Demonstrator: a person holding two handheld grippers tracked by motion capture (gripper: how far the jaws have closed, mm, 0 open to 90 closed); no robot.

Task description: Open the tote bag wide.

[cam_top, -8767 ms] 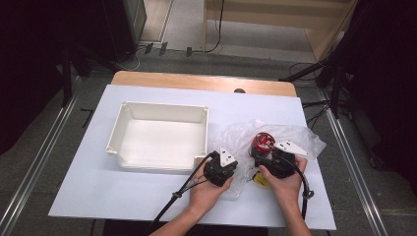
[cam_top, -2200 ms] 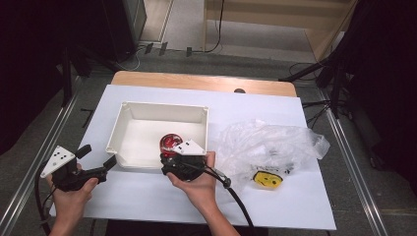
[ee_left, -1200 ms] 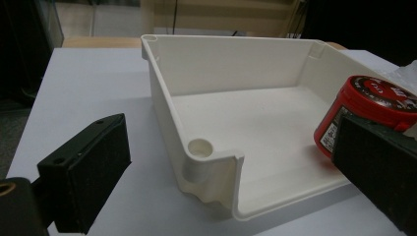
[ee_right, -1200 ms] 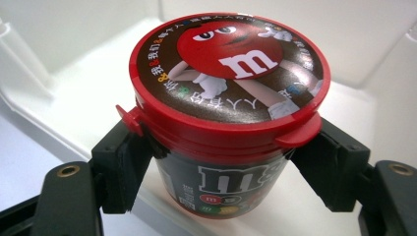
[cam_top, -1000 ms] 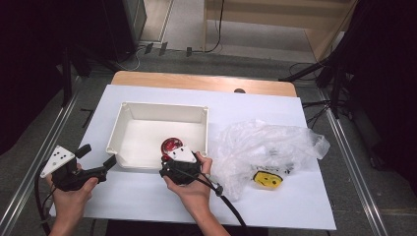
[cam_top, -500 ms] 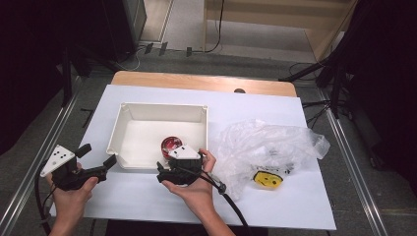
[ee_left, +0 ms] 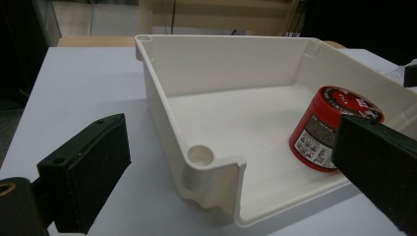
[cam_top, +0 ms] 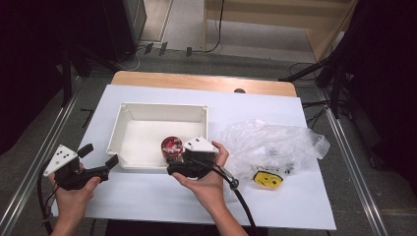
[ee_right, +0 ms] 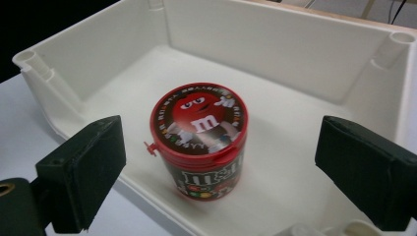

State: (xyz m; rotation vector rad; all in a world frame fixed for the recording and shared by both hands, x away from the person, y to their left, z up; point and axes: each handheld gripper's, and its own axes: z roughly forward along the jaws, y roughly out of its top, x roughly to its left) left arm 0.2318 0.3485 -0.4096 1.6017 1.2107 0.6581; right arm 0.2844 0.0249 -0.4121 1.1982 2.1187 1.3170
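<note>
So the red candy jar [ee_right: 199, 140] is now sitting upright in the white tray [cam_top: 129, 147], let go by the right gripper [ee_right: 216, 172], whose fingers have just been opening and are being backed off. Left gripper [ee_left: 231, 196] fingers are being held apart too. Drop-off looks done.

The candy tub [ee_right: 199, 142] has a red lid printed with a cartoon red face, white eyes and a white "m" — its side is dark with white lettering and small coloured dots. It stands in a cream-white tray [cam_top: 129, 129] on a white table [cam_top: 275, 206] whose far edge is bare light wood. Near the right edge lies a clear, glossy plastic bag [cam_top: 275, 145] and a yellow-and-black object [cam_top: 268, 179]. Both grippers' pads are matt black — their top plates grey.
</note>
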